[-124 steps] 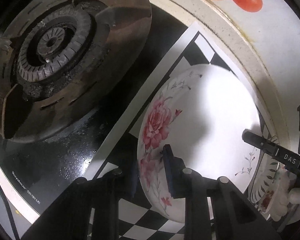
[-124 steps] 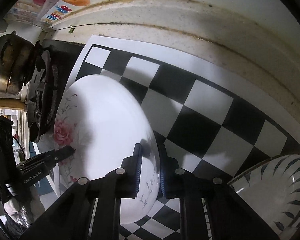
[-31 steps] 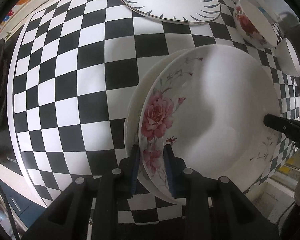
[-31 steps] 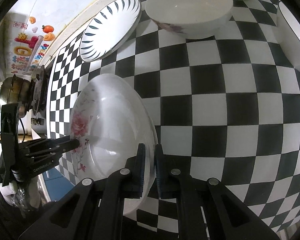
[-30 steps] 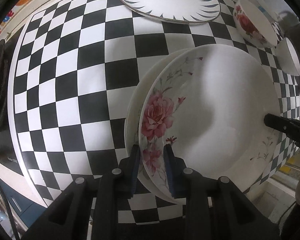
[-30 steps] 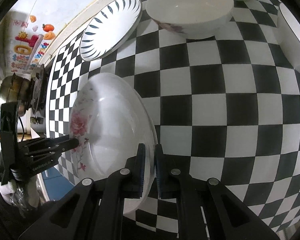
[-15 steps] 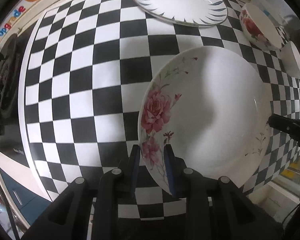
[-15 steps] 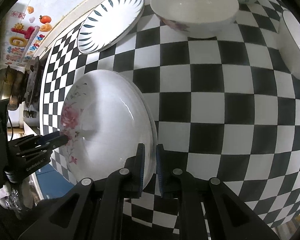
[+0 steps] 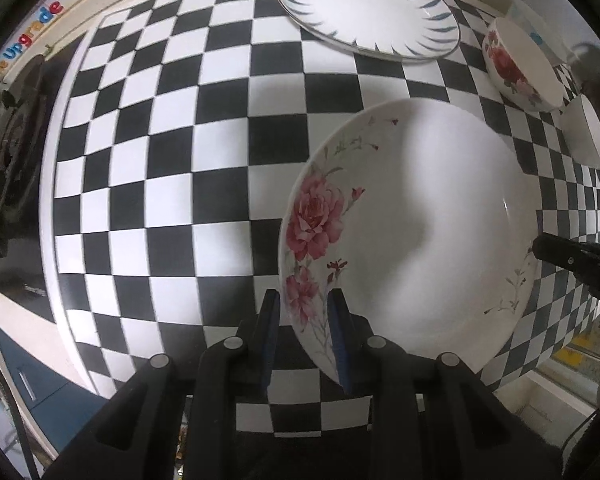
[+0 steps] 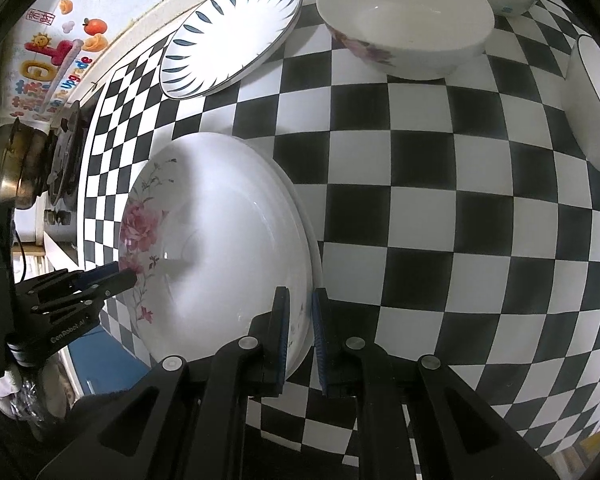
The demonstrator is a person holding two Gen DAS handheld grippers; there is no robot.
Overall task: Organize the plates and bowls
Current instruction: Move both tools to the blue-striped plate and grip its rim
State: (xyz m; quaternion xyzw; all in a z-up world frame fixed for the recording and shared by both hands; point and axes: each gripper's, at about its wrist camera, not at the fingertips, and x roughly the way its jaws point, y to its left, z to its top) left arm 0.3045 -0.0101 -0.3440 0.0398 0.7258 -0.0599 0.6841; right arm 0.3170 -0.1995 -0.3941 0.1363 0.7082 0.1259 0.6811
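- table (image 9: pixel 204 152), checkered cloth, carries all the dishes; stove (image 9: pixel 8 152) sits off its 9 o'clock edge in left view.
- rose plate (image 9: pixel 412 240): big, round so no real long axis; face up, tilted a bit, low over the table centre. In the right view a second rim shows under it, so probably being stacked on a matching plate; can't tell if touching.
- Held at opposite rims, likely to keep it level for the set-down.
- striped plate (image 9: pixel 368 12) flat at 12 o'clock, well apart.
- rose bowl (image 10: pixel 404 28) upright at 1 o'clock in right view; white bowl (image 10: pixel 592 108) at 3 o'clock.
- left tool (image 9: pixel 304 340) clenched on the rose plate's 7 o'clock rim, by the flowers.
- right tool (image 10: pixel 300 332) clenched on the opposite rim, one finger above, one below.
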